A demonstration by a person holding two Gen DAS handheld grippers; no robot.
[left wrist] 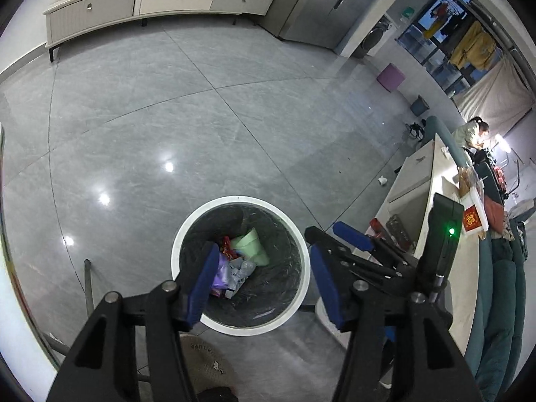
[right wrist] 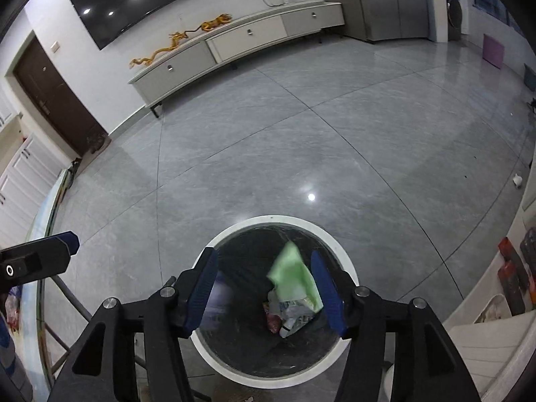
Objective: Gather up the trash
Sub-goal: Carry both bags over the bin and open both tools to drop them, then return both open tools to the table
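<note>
While both claws hang over the white-rimmed trash bin (left wrist: 303, 251) on the grey tiled floor (left wrist: 201, 117), I see my left gripper (left wrist: 264, 281) released, its blue pads (left wrist: 204, 281) standing apart with nothing pressed between them. My right gripper (right wrist: 264, 291) is likewise released and empty; in the left wrist view it sits just beside the left one, toward the low white table (left wrist: 432, 181). A pale green wrapper (right wrist: 294, 274), blurred in the right wrist view, lies inside the bin near its far wall, above a heap of crumpled trash (left wrist: 234, 268): purple film, clear plastic, a red scrap. A small white scrap (left wrist: 382, 180) lies on the floor near the table's edge. Along the far wall stands a long cabinet (right wrist: 241, 43).
</note>
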